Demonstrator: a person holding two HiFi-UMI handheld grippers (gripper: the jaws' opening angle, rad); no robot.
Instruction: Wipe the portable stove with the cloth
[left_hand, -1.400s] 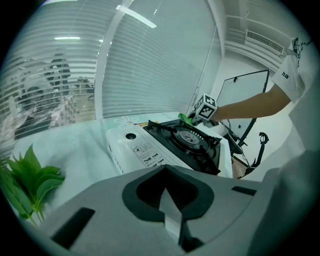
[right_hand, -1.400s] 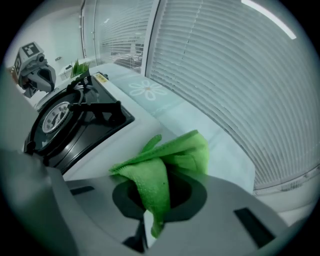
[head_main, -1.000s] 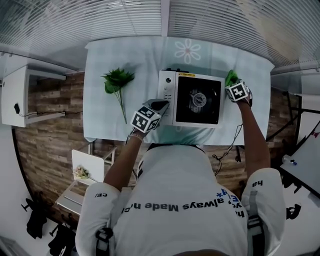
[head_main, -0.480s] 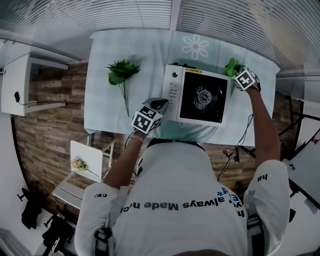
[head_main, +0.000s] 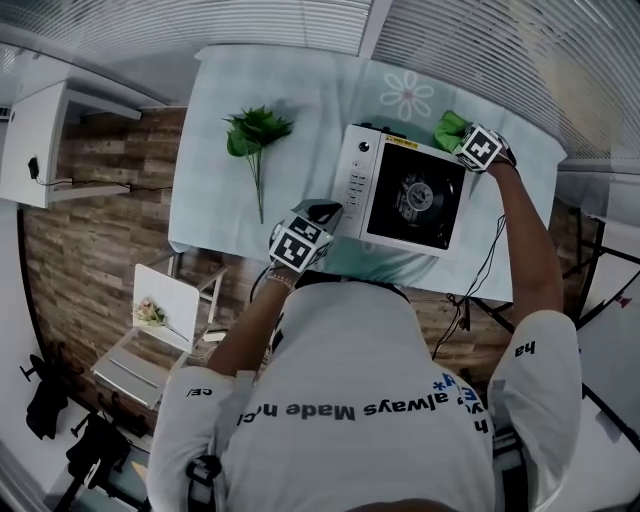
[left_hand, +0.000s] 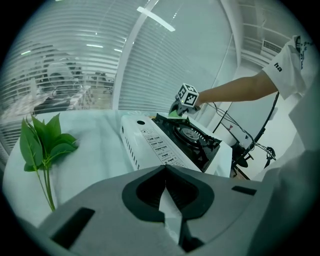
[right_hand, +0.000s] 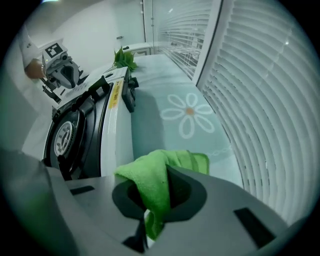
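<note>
The white portable stove (head_main: 360, 185) with its black burner well (head_main: 416, 196) stands on the pale tablecloth (head_main: 300, 90). A green cloth (head_main: 449, 128) is pinched in my right gripper (head_main: 463, 140), which is shut on it at the stove's far right corner. In the right gripper view the cloth (right_hand: 157, 187) bulges out of the jaws beside the stove's back edge (right_hand: 116, 130). My left gripper (head_main: 322, 214) is shut and empty, resting by the stove's near left corner; in its own view the stove (left_hand: 165, 145) lies ahead.
A sprig of green leaves (head_main: 252, 135) lies on the cloth left of the stove. A flower print (head_main: 407, 95) marks the tablecloth behind it. A small white stool (head_main: 165, 310) stands below the table's left front. Window blinds run along the far side.
My right gripper has carried the green cloth from the stove's right side toward its far right corner. The left gripper has held its place by the stove.
</note>
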